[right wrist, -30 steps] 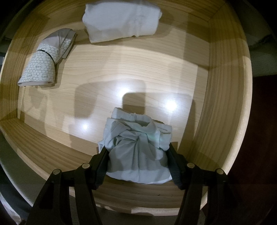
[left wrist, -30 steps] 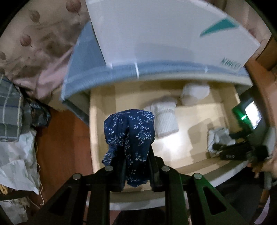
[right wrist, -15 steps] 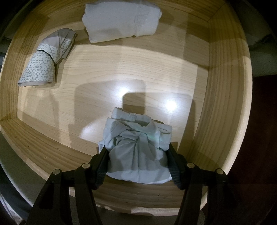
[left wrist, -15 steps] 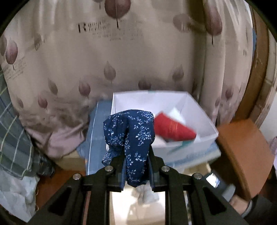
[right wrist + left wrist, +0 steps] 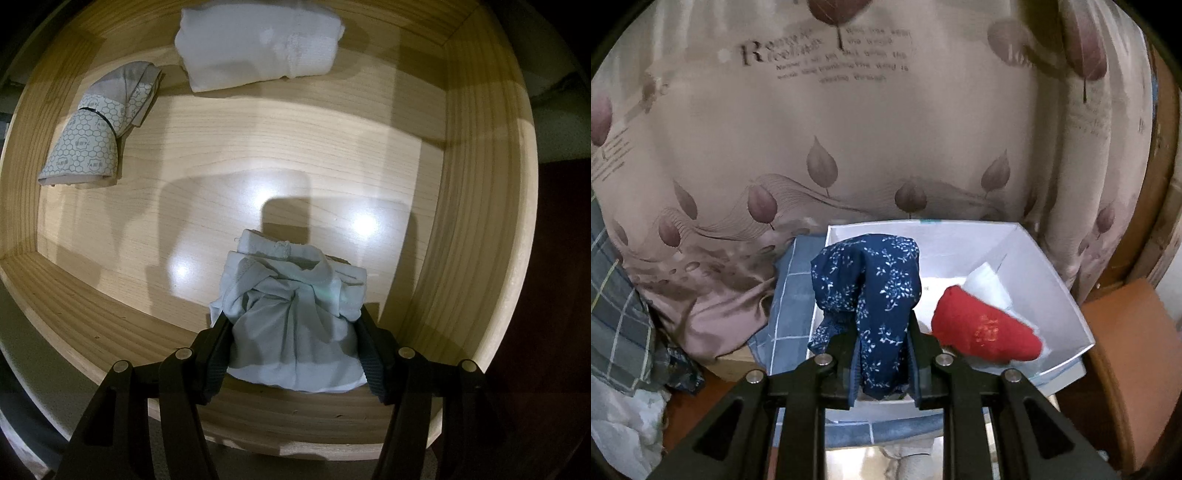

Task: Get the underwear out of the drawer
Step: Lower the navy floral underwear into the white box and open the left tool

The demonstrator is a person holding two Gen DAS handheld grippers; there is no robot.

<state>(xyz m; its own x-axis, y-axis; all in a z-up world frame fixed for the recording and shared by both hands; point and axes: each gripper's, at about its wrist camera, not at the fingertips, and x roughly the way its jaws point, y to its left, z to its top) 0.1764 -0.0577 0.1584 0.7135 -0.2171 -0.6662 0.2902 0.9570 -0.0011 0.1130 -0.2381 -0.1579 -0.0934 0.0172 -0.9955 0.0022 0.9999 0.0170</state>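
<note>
We hold blue floral underwear (image 5: 875, 295) pinched in our left hand-held gripper (image 5: 882, 354) over a white box (image 5: 1049, 280); our right hand-held gripper (image 5: 295, 343) clamps pale underwear (image 5: 291, 317) inside the wooden drawer (image 5: 480, 184).

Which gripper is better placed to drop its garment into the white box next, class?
Left. The left gripper already holds the blue floral underwear in front of the white box, while the right gripper grips the pale grey underwear down in the wooden drawer.
</note>
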